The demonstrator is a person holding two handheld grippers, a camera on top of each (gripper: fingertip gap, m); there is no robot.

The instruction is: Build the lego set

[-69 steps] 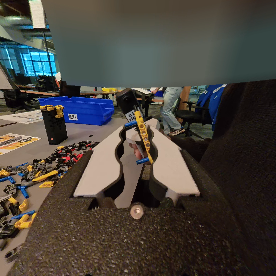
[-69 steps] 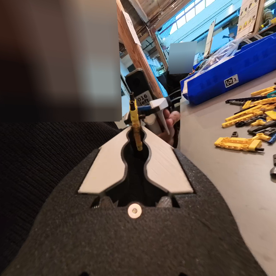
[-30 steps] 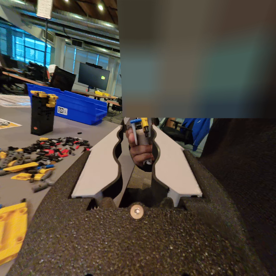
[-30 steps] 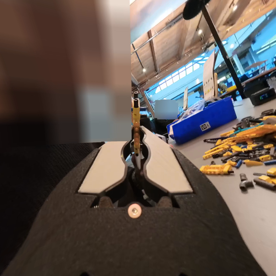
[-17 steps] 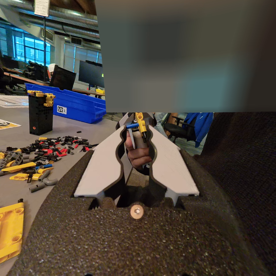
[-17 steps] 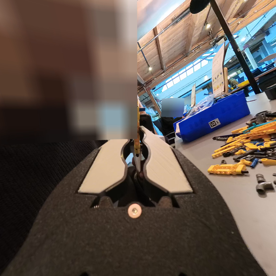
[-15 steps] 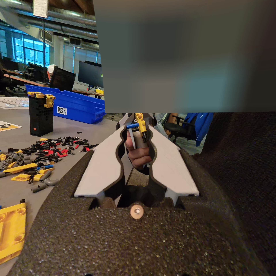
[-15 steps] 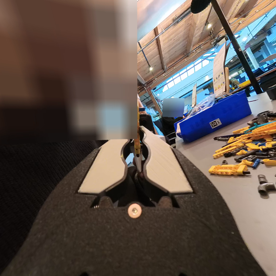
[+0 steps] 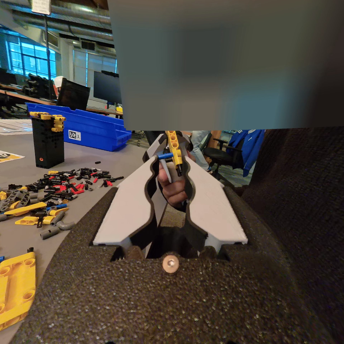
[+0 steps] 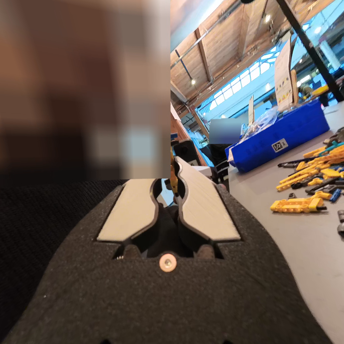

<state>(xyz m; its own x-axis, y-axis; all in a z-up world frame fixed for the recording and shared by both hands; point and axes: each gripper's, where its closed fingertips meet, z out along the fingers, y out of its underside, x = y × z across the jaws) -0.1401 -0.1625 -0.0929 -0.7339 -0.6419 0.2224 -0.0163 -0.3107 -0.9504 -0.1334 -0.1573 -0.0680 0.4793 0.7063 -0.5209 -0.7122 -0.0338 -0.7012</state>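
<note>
Yellow beam (image 9: 174, 147) stands upright, clenched in the right hand-held gripper (image 10: 174, 181); left hand-held gripper (image 9: 168, 163), released, frames its blue pin (image 9: 164, 156).

My left gripper (image 9: 168, 163) shows a rough, grainy black body and smooth matt grey plastic fingers (image 9: 128, 201). The yellow beam (image 9: 175, 149) and blue pin (image 9: 164, 156) gleam as glossy plastic. The grey tabletop (image 9: 115, 160) looks smooth and matt; the blue bin (image 9: 96, 128) is shiny plastic.
</note>
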